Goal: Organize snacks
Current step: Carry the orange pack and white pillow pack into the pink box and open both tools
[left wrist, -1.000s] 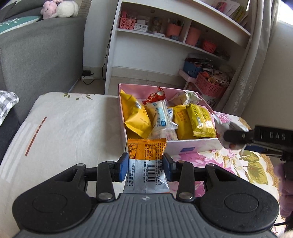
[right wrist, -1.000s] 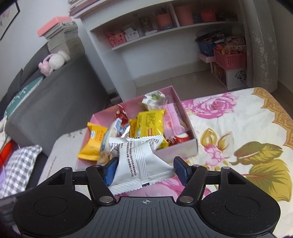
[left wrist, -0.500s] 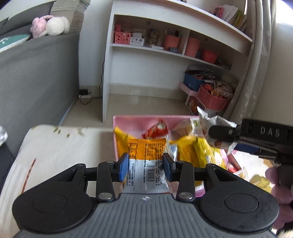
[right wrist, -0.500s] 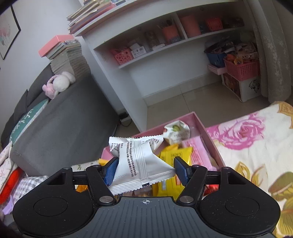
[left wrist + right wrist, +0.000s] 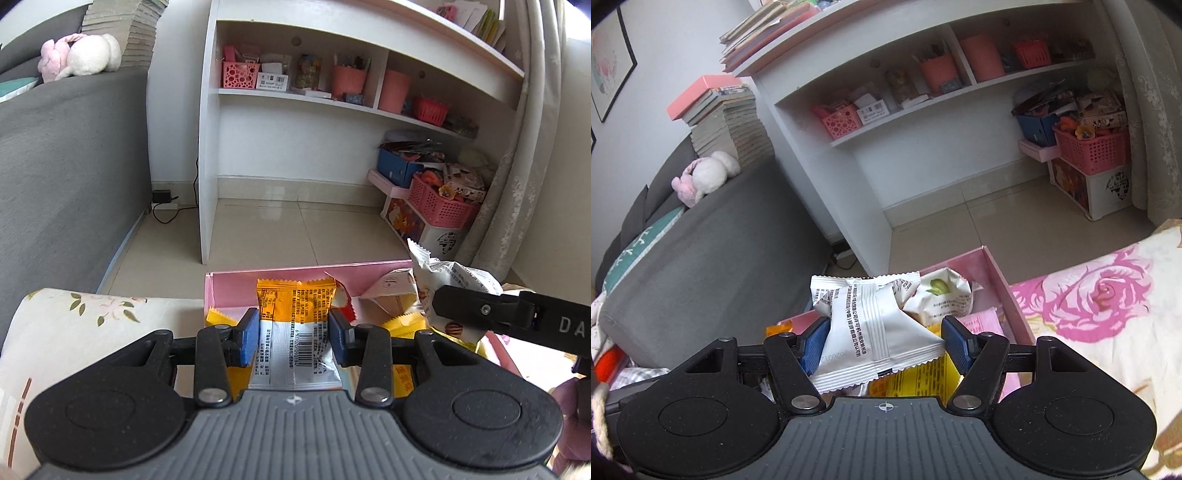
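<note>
At the far left of the left wrist view, a grey sofa [image 5: 70,155] is seen, with a pink and white plush toy [image 5: 79,55] lying on its top edge and a floral cloth [image 5: 85,325] spread below it. Just right of that cloth, a pink box [image 5: 295,272] is set, its far wall showing above the snacks inside. Above the box's left part, the left gripper [image 5: 292,336] is held, its blue pads clenched on an orange and silver snack packet [image 5: 293,332] whose orange end points away from the camera. Yellow packets [image 5: 402,321] are seen in the box beneath and to the right. Behind the box, a white shelf unit [image 5: 332,110] is stood on the tiled floor, with pink baskets on its shelf. At the right edge, the right gripper [image 5: 491,308] is seen from the side, above the right part of the box.

From the right wrist view, the right gripper [image 5: 882,341] is shown with its pads grasping a white snack packet [image 5: 871,328], which is pinched at its waist and held over the box. Just beyond it, a pale round packet with a green mark [image 5: 940,295] is lying in the box, with a pink packet [image 5: 984,325] beside it. To the right, a rose-patterned cloth [image 5: 1100,306] is spread against the box's right wall.
</note>
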Demonstrator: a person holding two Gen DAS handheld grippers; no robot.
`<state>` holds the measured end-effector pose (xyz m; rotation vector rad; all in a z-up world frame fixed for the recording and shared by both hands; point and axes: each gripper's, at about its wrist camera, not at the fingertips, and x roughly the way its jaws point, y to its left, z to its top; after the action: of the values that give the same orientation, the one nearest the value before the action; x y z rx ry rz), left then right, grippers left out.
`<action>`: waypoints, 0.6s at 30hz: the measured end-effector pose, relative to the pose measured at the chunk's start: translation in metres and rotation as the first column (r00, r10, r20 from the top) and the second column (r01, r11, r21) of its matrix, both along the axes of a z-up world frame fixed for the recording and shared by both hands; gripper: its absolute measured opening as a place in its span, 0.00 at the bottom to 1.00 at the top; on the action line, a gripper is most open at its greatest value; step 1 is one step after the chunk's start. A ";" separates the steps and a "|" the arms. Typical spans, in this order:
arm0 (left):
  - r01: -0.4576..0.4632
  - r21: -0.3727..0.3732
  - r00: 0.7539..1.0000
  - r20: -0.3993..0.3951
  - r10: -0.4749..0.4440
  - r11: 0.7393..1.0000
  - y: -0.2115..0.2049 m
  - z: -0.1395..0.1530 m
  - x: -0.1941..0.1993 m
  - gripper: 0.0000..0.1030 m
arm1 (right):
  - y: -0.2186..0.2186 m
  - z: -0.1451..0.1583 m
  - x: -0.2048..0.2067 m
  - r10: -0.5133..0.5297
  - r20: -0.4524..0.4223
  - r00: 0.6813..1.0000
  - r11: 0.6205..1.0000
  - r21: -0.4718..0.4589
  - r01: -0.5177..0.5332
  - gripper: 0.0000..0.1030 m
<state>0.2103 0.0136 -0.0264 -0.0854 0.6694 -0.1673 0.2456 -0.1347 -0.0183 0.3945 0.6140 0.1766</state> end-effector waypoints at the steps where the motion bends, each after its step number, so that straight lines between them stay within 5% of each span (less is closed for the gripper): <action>1: -0.001 0.001 1.000 -0.001 0.001 1.000 0.000 -0.001 0.002 0.35 | 0.000 -0.001 0.001 0.002 0.003 1.000 1.000 -0.002 -0.002 0.64; 14: -0.007 0.010 1.000 0.001 0.007 1.000 -0.003 -0.009 0.013 0.37 | 0.000 -0.006 0.009 0.013 0.032 0.999 1.000 0.002 -0.013 0.66; 18: -0.024 -0.015 1.000 0.015 0.025 1.000 -0.001 -0.010 0.011 0.61 | -0.004 -0.003 0.005 0.005 0.057 0.998 1.000 0.019 -0.006 0.80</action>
<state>0.2214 0.0128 -0.0365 -0.1063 0.6517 -0.1491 0.2508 -0.1387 -0.0213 0.4050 0.5574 0.1985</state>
